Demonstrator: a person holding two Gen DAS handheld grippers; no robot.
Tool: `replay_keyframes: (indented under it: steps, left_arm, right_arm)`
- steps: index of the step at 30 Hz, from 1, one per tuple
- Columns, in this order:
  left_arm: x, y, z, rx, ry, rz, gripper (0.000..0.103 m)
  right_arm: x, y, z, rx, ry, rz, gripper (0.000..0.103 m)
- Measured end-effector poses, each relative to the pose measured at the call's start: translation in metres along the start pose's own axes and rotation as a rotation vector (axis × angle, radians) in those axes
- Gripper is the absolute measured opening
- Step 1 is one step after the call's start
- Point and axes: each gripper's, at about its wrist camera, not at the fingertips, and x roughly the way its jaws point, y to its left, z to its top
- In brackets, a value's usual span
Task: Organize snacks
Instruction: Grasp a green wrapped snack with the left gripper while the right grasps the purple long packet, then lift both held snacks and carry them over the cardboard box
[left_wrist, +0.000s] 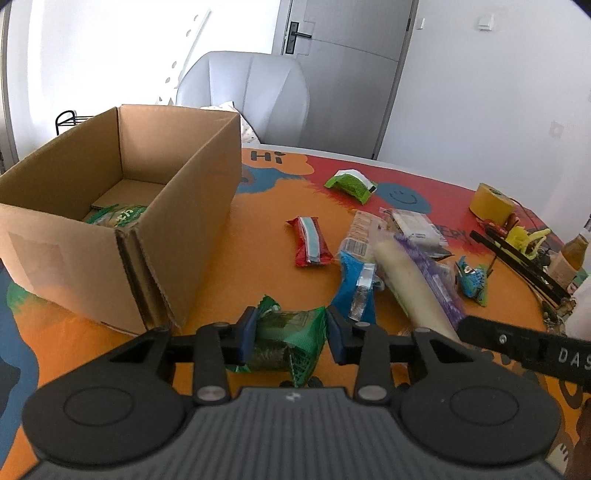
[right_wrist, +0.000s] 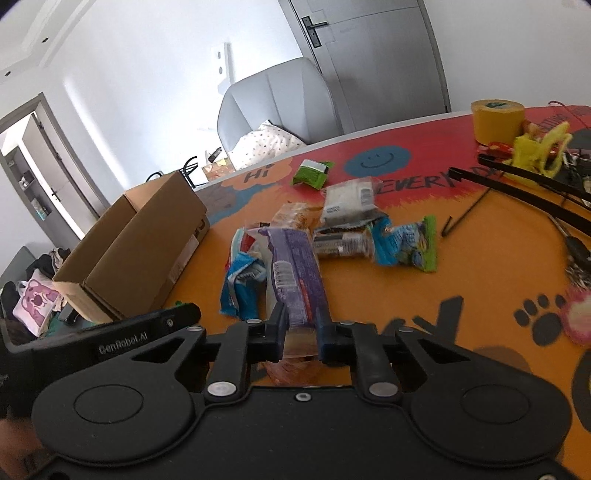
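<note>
My left gripper (left_wrist: 291, 326) is shut on a green snack packet (left_wrist: 295, 343) that rests on the orange tablecloth (left_wrist: 258, 266), just right of the open cardboard box (left_wrist: 177, 221). Another green packet (left_wrist: 118, 216) lies inside the box. My right gripper (right_wrist: 301, 332) is shut on the near end of a long purple packet (right_wrist: 295, 266), which stretches away over the snack pile. The left wrist view shows this same purple packet (left_wrist: 432, 280) at the right. The box (right_wrist: 140, 251) stands to the right gripper's left.
Loose snacks lie on the cloth: a red bar (left_wrist: 310, 242), a blue packet (left_wrist: 351, 291), a green-and-white packet (left_wrist: 351, 184), a blue-green packet (right_wrist: 406, 243). A yellow tape roll (right_wrist: 496, 120), black rods (right_wrist: 535, 192) and yellow clips (right_wrist: 535, 151) crowd the far right. A grey chair (left_wrist: 251, 96) stands behind.
</note>
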Motion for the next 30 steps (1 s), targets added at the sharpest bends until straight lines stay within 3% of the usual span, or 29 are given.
replay_keyframes:
  steps: [2,4,7,8,22,24,26,30]
  left_arm:
    - [-0.002,0.000,0.000,0.001,0.001,-0.005,0.038]
    - [-0.003,0.001,-0.001,0.003,0.003,-0.008,0.038]
    - [-0.005,0.002,-0.001,0.001,0.008,-0.014,0.038]
    - [-0.005,0.003,-0.002,0.001,0.009,-0.015,0.038]
    - [0.015,-0.004,-0.006,0.066,0.071,0.016,0.043]
    - [0.016,-0.004,-0.008,0.078,0.063,0.022,0.044]
    - [0.016,-0.004,-0.009,0.076,0.059,0.025,0.044]
    - [0.016,-0.002,-0.007,0.065,0.059,0.028,0.036]
  right_arm:
    - [-0.003,0.001,-0.001,0.003,0.023,-0.008,0.019]
    - [-0.004,0.005,-0.002,-0.014,0.030,-0.023,0.030]
    - [-0.003,0.011,-0.001,-0.044,0.009,-0.031,0.054]
    - [0.000,0.012,0.000,-0.045,0.010,-0.033,0.056]
    - [0.042,0.013,0.003,-0.087,0.057,-0.089,0.055]
    - [0.042,0.014,0.003,-0.097,0.053,-0.100,0.052]
    - [0.043,0.014,0.004,-0.107,0.050,-0.112,0.038]
    - [0.040,0.012,0.004,-0.100,0.052,-0.103,0.033]
